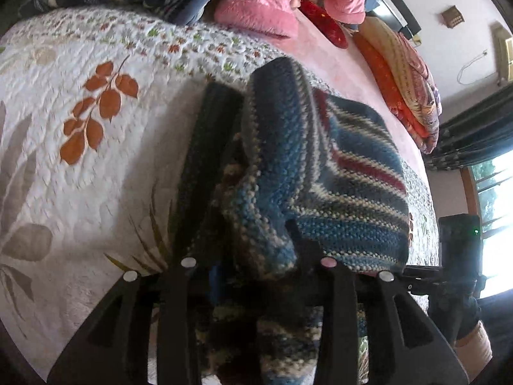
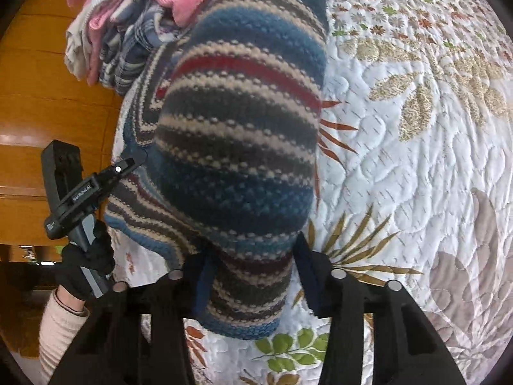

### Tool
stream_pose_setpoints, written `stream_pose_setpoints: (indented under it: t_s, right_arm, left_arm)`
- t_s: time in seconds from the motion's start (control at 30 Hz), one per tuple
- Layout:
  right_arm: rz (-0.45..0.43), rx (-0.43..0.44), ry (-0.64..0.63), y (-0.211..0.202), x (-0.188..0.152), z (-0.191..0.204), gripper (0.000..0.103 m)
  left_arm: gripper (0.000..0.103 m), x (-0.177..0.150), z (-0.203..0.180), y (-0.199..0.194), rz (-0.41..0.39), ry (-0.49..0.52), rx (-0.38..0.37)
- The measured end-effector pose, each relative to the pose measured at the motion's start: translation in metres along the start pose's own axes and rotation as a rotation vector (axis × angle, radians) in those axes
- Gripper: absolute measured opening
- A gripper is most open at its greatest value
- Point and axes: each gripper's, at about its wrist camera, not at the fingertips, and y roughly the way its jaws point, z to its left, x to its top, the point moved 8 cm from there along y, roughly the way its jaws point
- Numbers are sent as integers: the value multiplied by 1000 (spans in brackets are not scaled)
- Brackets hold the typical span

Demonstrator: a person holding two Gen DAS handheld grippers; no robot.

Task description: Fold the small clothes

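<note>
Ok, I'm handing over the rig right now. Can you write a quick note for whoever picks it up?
Left gripper: shut on one edge of the striped knitted garment.
Right gripper: the same garment passes between its fingers; looks clamped, but the grip itself is hidden by the knit.
Things: the garment is lifted over the quilted bedspread, draped between the two grippers. More clothes lie in a pile at the far end of the bed.
Done: the garment is picked up at two points.
Left: lay it down, fold it, set it aside, then probably the pile.
</note>
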Motion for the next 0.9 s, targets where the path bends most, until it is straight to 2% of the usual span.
stream_pose_setpoints:
  t_s: [0.17, 0.23, 0.27, 0.37, 0.43, 0.57, 0.6, 0.67, 0.8, 0.9]
  right_arm:
    - [8, -34, -14, 3, 3, 3, 44]
    - [6, -25, -11, 3, 4, 4, 44]
    - [4, -14, -5, 3, 4, 4, 44]
    - [9, -2, -3, -2, -2, -1, 44]
    - [10, -9, -12, -6, -5, -5, 43]
    - [10, -29, -31, -10, -4, -1, 43]
    - [10, -32, -31, -10, -4, -1, 43]
    - [10, -37, -31, -10, -4, 0, 43]
    - [9, -41, -34, -8, -4, 3, 43]
    - [12, -53, -42, -4, -5, 5, 44]
  left_arm:
    - [41, 4, -7, -7, 22, 18, 25]
    - [56, 6, -8, -21, 40, 11, 49]
    - [58, 6, -8, -26, 42, 4, 53]
    - [63, 2, -17, -51, 34, -32, 18]
    - [63, -6, -27, -64, 28, -4, 15]
    - [64, -29, -43, -72, 30, 96, 75]
    - [64, -34, -43, -68, 40, 126, 109]
    - [62, -42, -35, -55, 72, 183, 227]
    - [63, -53, -7, -35, 135, 182, 314]
    - [66, -58, 13, -21, 169, 155, 327]
